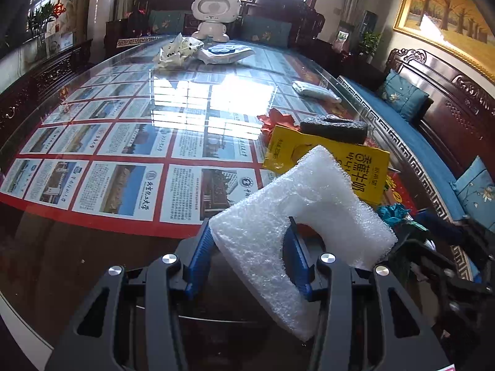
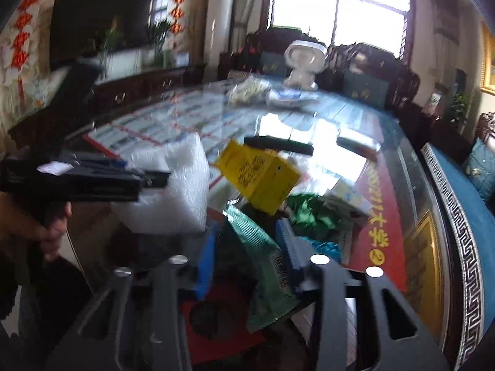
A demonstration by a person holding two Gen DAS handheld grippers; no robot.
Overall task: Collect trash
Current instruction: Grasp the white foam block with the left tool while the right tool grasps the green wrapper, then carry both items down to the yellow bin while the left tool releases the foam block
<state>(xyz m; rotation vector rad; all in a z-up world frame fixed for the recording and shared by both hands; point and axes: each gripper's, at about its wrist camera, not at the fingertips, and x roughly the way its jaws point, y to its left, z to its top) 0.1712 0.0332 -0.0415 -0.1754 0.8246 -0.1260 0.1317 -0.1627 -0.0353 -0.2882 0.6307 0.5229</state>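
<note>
Left wrist – L gripper [image 1: 249, 244] clamps foam [image 1: 297, 213], R gripper [image 2: 247, 247] – wrapper [image 2: 263, 266]

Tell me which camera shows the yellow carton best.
The left wrist view: the yellow carton lies sharp there, its print readable, a dark sponge-like block at its far end and white foam overlapping its near edge. The right wrist view shows it motion-blurred.

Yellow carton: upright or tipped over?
Tipped. The yellow carton lies flat on the glass table, printed face up, a dark sponge at its far end.
</note>
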